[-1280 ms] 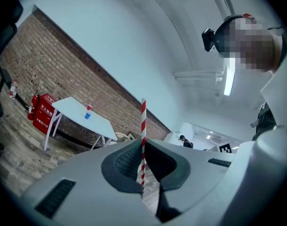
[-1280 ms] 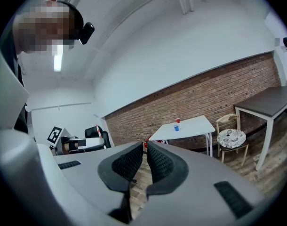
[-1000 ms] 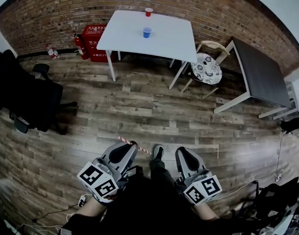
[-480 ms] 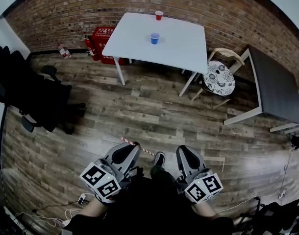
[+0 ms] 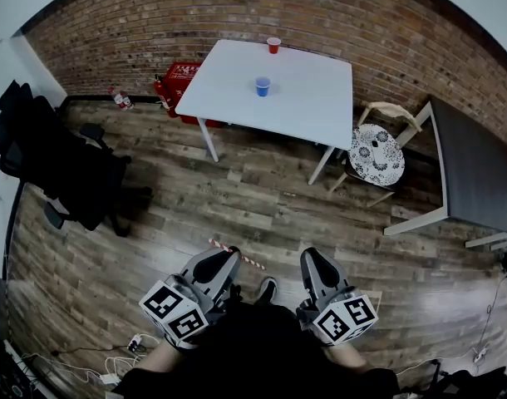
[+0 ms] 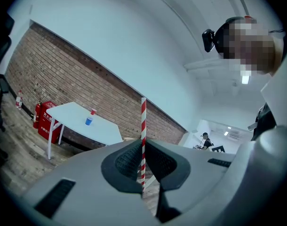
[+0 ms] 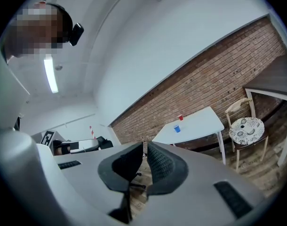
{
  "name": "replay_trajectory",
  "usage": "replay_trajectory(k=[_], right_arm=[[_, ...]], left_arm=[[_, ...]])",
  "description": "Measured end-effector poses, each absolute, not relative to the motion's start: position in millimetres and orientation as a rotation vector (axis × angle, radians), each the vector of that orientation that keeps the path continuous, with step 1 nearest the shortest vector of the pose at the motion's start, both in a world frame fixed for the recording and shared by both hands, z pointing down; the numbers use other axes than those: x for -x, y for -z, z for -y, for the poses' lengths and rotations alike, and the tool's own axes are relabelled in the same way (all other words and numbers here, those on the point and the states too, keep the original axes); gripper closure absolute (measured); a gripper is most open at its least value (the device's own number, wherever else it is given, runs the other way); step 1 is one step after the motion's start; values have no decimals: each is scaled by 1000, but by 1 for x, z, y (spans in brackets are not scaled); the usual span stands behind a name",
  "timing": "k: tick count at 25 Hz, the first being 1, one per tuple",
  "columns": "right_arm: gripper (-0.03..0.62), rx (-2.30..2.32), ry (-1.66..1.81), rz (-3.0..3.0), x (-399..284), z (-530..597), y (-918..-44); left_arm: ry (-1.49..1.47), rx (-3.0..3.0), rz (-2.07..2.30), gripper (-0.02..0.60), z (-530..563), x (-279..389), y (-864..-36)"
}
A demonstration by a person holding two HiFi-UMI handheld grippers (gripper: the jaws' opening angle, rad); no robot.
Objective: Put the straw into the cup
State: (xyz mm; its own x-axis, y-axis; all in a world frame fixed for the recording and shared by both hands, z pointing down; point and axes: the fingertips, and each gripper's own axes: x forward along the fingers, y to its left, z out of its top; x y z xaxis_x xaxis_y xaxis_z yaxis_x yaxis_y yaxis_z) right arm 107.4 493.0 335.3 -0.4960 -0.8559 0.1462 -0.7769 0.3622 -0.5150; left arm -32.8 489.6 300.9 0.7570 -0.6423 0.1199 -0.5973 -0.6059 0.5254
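The left gripper has its jaws closed on the straw. The pads hold it near its lower part, so most of its length stands free beyond the jaw tips. This is where I see the main risk. The straw is thin and light, and with so long a free end it may turn or slide between the pads if the gripper is shaken on the way. Its tip would then no longer point where the jaws point.

The blue cup and the red cup stand on the white table, far ahead of both pairs of jaws. The two cups are well apart from each other. Each looks small and light, so a straw tip that meets the rim instead of the opening could push the cup over. From this distance I cannot tell if either cup has something inside.

The right gripper has its jaws drawn together, with only a narrow slit between the pads and nothing in it.

The straw is straight, with red and white spiral stripes. It shows no bend or crush where the pads press it.
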Motion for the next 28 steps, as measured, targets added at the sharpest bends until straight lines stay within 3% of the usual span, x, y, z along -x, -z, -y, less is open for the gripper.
replay_trajectory(k=[7, 28], right_arm=[[543, 1440, 827, -2483, -132, -479, -334], [543, 1485, 882, -2443, -137, -400, -344]], left_arm=[[110, -2387, 966, 550, -486, 4, -299], [97, -2386, 938, 549, -405, 5, -303]])
